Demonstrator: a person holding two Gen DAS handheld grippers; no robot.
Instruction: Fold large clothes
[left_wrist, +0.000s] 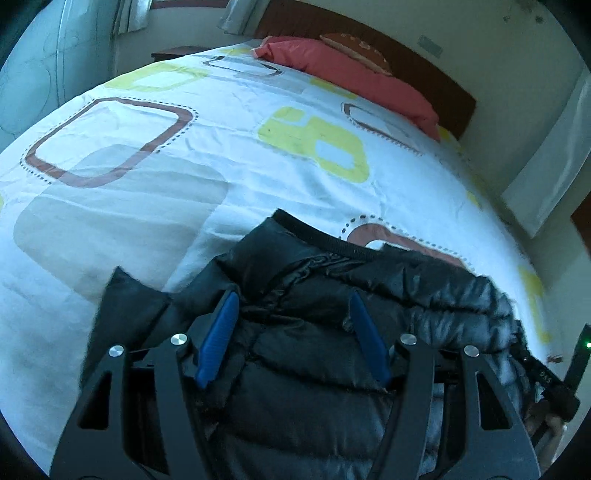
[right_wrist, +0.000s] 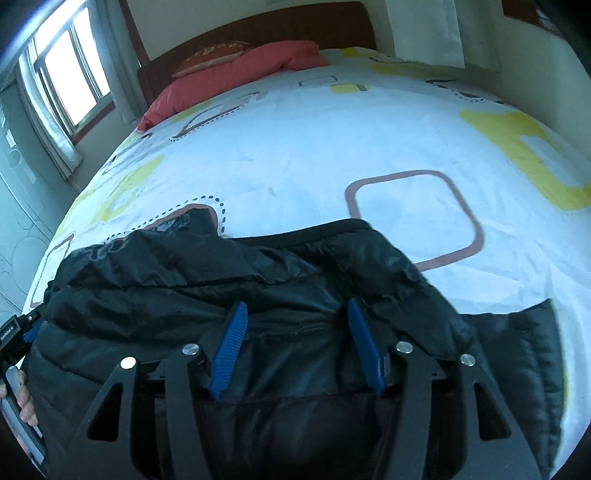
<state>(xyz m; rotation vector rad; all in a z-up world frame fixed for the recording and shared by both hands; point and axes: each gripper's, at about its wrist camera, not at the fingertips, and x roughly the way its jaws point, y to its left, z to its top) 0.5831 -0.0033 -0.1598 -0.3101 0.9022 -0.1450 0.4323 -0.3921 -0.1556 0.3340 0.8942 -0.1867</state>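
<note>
Black puffer jacket (left_wrist: 325, 332) lies bunched on the bed's patterned duvet (left_wrist: 147, 221), near the foot end, collar trim toward the headboard. One quilted part sticks out flat at the side (right_wrist: 528, 354), probably a sleeve, can't confirm.

Left gripper (left_wrist: 291, 299): jaws spread wide, blue pads either side of a quilted ridge, tips at the fabric but nothing pinched. Right gripper (right_wrist: 295, 306): same, jaws wide apart over the jacket body, no hold on anything. Contact with the cloth is unclear in both views.

Both sit side by side low over the garment, likely so each can take one edge and lift or flatten it evenly. Judgement: fold barely started, jacket is lumpy, not squared.

Salmon pillow (right_wrist: 229, 77) with a brown cushion (left_wrist: 354, 48) at the headboard, well apart from the jacket. Window (right_wrist: 70, 70) beyond the bed.
</note>
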